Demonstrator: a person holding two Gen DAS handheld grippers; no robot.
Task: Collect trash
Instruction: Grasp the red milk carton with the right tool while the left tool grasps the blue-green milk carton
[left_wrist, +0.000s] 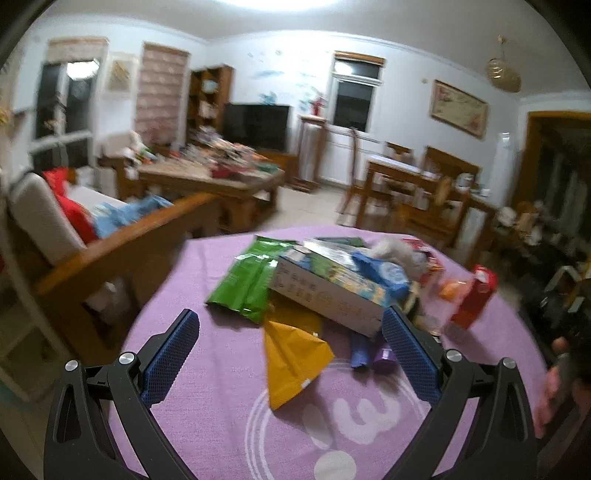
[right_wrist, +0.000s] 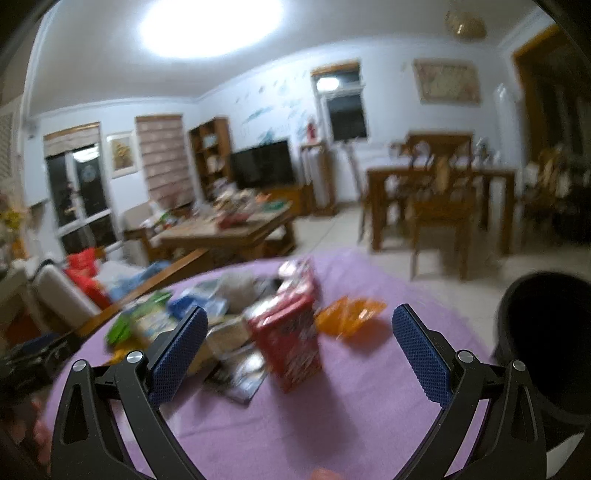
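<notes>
A pile of trash lies on a round table with a purple cloth (left_wrist: 207, 413). In the left wrist view I see a green bag (left_wrist: 243, 284), a white printed box (left_wrist: 328, 295), a yellow bag (left_wrist: 291, 362), a blue wrapper (left_wrist: 360, 352) and a red carton (left_wrist: 474, 299). My left gripper (left_wrist: 290, 328) is open above the cloth, just short of the yellow bag. In the right wrist view the red carton (right_wrist: 286, 339) stands upright and an orange wrapper (right_wrist: 349, 314) lies behind it. My right gripper (right_wrist: 299, 328) is open and empty, with the carton between its fingers' line of sight.
A black bin (right_wrist: 546, 339) stands at the table's right edge (right_wrist: 443, 325). A wooden sofa arm (left_wrist: 122, 243) runs along the left. A cluttered coffee table (left_wrist: 214, 177) and a dining table with chairs (right_wrist: 439, 192) stand farther back.
</notes>
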